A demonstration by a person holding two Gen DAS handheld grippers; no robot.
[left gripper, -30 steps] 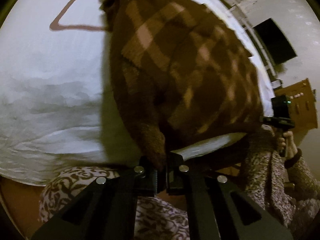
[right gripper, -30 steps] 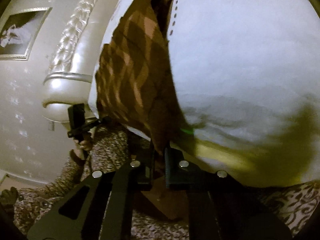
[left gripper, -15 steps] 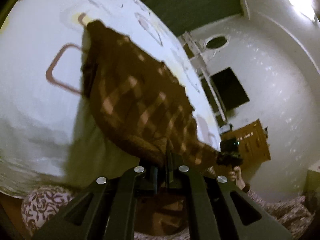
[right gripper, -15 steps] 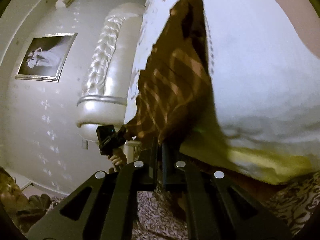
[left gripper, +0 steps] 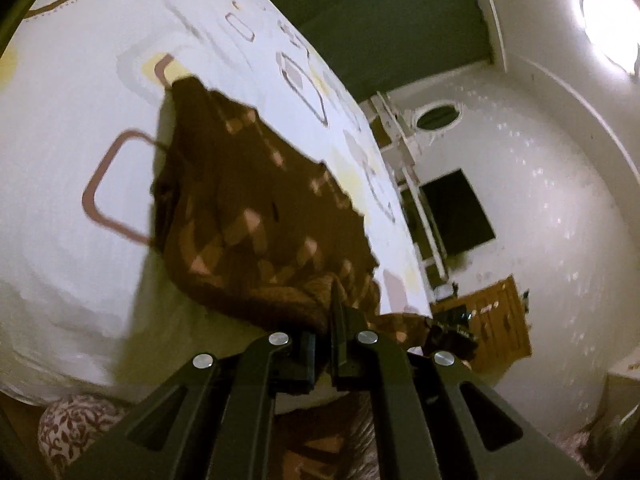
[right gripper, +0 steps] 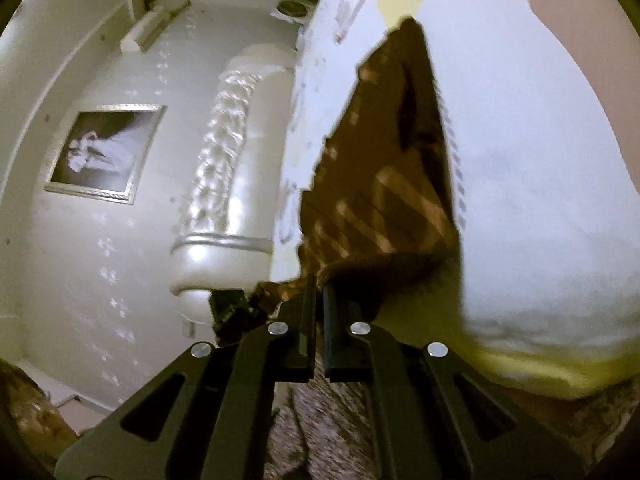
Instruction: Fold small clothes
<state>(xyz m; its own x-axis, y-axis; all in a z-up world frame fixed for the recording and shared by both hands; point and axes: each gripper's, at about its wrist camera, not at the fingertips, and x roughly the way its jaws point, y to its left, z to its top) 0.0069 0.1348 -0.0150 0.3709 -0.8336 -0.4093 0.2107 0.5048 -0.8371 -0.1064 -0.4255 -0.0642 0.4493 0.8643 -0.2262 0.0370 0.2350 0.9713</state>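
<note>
Brown checked garment [left gripper: 260, 216] pinched in both grippers.

Left gripper [left gripper: 323, 322]: two black flat-sided fingers [left gripper: 305, 364] are carried on black angular link arms, in which long slanted slots are cut. Four round silver screw heads [left gripper: 279, 338] are set in a shallow arc across the links. Right gripper [right gripper: 319, 298]: the same black build is seen, with four silver screws [right gripper: 360, 328] and slotted arms; the fingers are narrow and straight-edged. The other gripper's dark block, edged with a green tint, is seen small and blurred in each view. Clothing [left gripper: 76, 432]: a light fabric printed with dark scrolling leaf shapes is worn by the person.
</note>
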